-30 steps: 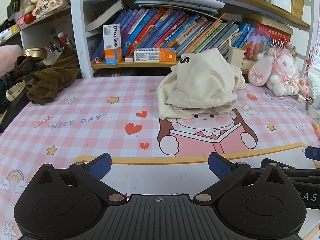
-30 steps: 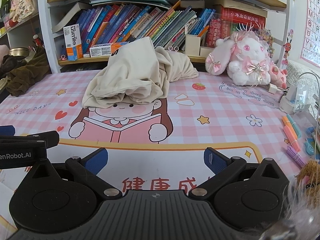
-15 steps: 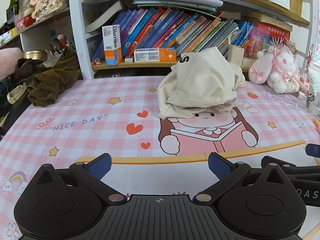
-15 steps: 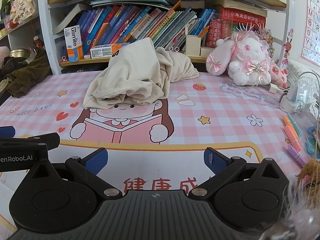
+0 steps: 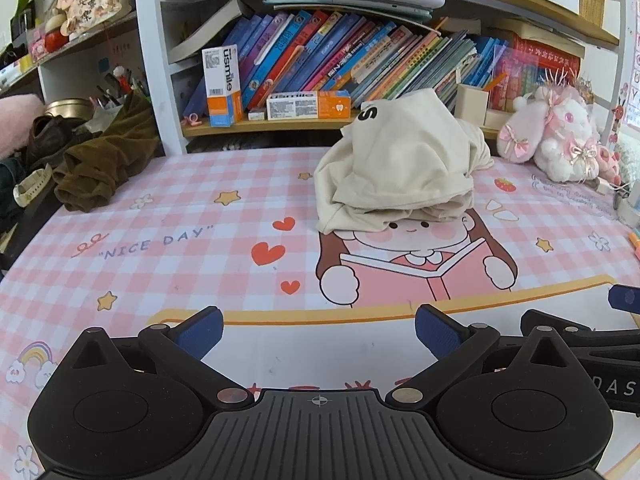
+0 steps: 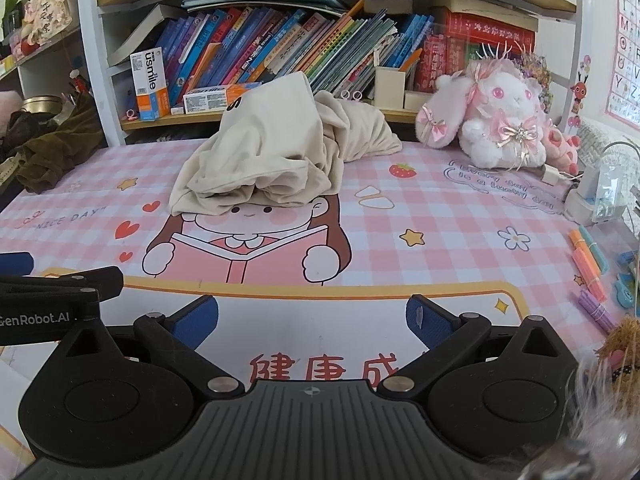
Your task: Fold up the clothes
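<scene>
Cream garment (image 5: pixel 400 164) heaped in a crumpled mound, unfolded

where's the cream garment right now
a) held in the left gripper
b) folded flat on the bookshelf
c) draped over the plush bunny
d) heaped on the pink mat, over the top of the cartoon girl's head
d: the cream garment sits in a crumpled heap on the pink mat, covering the top of the cartoon girl; the left gripper and right gripper are both open and empty, well short of it.
</scene>
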Motion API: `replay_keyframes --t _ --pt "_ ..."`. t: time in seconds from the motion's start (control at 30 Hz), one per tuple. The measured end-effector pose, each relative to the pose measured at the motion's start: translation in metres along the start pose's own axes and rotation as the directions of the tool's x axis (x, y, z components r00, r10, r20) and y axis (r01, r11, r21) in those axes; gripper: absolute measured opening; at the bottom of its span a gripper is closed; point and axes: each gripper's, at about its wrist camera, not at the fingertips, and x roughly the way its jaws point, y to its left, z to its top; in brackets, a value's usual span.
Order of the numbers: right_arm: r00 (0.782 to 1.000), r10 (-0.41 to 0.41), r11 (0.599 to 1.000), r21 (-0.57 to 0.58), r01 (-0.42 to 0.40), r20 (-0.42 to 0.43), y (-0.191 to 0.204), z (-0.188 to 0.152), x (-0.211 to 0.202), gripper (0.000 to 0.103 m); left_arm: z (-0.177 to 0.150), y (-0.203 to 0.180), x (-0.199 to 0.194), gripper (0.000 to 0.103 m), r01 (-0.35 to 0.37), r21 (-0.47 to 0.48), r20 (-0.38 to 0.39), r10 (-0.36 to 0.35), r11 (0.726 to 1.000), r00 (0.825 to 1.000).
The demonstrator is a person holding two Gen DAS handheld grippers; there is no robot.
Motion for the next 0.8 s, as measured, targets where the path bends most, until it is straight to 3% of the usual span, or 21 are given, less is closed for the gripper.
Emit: replay_keyframes --t 0.33,0.53,0.8 --pt "0.999 0.035 0.999 -0.007 -0.035 -0.015 -0.005 0.0 0.009 0.093 -0.001 -0.005 0.007 0.097 0.018 -0.002 -0.018 -0.018 1.0 1.0" --pt "0.998 0.047 0.999 -0.021 -0.047 -0.032 -0.015 0.004 0.018 0.068 0.01 -0.019 0.017 0.097 0.091 0.035 -0.005 -0.091 0.995 0.996" --pt "0.999 0.008 1.0 0.011 -0.008 -0.035 -0.043 0.005 0.023 0.071 0.049 -0.063 0.062 0.096 0.1 0.156 0.058 -0.11 0.983 0.992"
